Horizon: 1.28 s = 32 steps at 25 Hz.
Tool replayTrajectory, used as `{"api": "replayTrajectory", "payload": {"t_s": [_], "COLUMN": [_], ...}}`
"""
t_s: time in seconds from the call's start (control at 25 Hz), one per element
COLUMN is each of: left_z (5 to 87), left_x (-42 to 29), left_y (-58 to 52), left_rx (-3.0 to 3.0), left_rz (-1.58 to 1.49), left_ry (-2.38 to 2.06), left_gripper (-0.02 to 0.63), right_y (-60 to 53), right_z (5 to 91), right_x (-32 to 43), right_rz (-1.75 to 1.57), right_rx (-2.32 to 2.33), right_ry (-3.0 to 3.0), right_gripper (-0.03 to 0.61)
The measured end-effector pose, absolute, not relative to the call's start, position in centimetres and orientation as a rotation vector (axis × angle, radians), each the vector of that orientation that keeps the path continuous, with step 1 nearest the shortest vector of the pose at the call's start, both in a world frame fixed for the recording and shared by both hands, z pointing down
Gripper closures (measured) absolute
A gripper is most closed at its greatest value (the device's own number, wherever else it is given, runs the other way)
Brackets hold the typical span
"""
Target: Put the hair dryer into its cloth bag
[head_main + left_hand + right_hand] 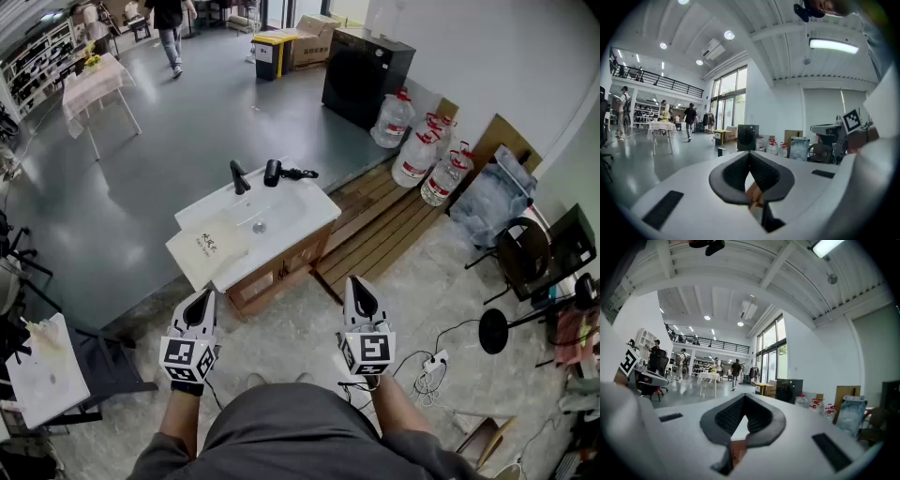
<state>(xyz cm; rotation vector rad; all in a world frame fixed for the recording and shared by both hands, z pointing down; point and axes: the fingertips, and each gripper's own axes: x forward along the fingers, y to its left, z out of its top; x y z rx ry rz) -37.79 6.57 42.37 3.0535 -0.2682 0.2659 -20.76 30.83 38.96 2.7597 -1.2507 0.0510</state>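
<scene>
Left tongs (750,155): pressed together, nothing between them. Right tongs (743,403): likewise pressed together and empty. Both are held level in front of the person's body, well apart from the bench (322,212).

Hair dryer (275,172): black, short-barrelled, lying on its side at the rear edge of the bench, just right of the black tap (239,177), with its dark cord trailing to the right.

Cloth bag (208,246): pale cream, flat, with small dark print, lying on the bench's near left corner, well apart from the dryer.

Bench: a white top with an inset basin (265,219) over a wooden cabinet (279,270).

Room: glossy grey floor (141,178); wooden pallet (384,225) right of the bench; water bottles (419,157) along the wall; black appliance (366,62) beyond; a cloth-covered table (94,82) far left; a person (171,28) at the far end.
</scene>
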Motion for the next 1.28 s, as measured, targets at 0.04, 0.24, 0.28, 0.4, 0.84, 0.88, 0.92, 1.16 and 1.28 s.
{"api": "replayTrajectory", "payload": {"t_s": [0.04, 0.24, 0.28, 0.4, 0.84, 0.88, 0.92, 1.16, 1.28], "left_z": [42.3, 42.3, 42.3, 42.4, 43.5, 43.7, 43.9, 46.1, 46.6], "left_x": [-37.8, -37.6, -37.5, -37.6, -36.9, -36.9, -36.9, -36.9, -36.7], "left_y": [6.6, 6.8, 6.9, 7.2, 8.3, 8.5, 8.7, 9.8, 9.8], "left_rx": [3.054, 3.053, 3.052, 3.051, 3.039, 3.038, 3.036, 2.988, 2.981], "left_rz": [0.267, 0.277, 0.279, 0.280, 0.318, 0.322, 0.324, 0.353, 0.375], "left_ry": [-0.269, -0.273, -0.275, -0.278, -0.331, -0.341, -0.356, -0.442, -0.459], "left_gripper": [0.612, 0.612, 0.612, 0.612, 0.612, 0.612, 0.611, 0.611, 0.611], "right_y": [30.8, 31.1, 31.1, 31.4, 33.2, 33.6, 33.9, 34.3, 34.0], "right_z": [38.9, 38.9, 38.9, 39.0, 40.0, 40.3, 40.7, 42.9, 43.1], "right_x": [-20.8, -20.7, -20.6, -20.5, -19.8, -19.6, -19.4, -18.3, -17.6], "right_rz": [0.051, 0.053, 0.054, 0.050, 0.052, 0.058, 0.065, 0.111, 0.118], "right_rx": [2.759, 2.755, 2.754, 2.756, 2.762, 2.755, 2.746, 2.683, 2.669], "right_ry": [-1.251, -1.258, -1.259, -1.258, -1.300, -1.308, -1.317, -1.382, -1.409], "right_gripper": [0.578, 0.578, 0.578, 0.578, 0.577, 0.577, 0.577, 0.577, 0.577]}}
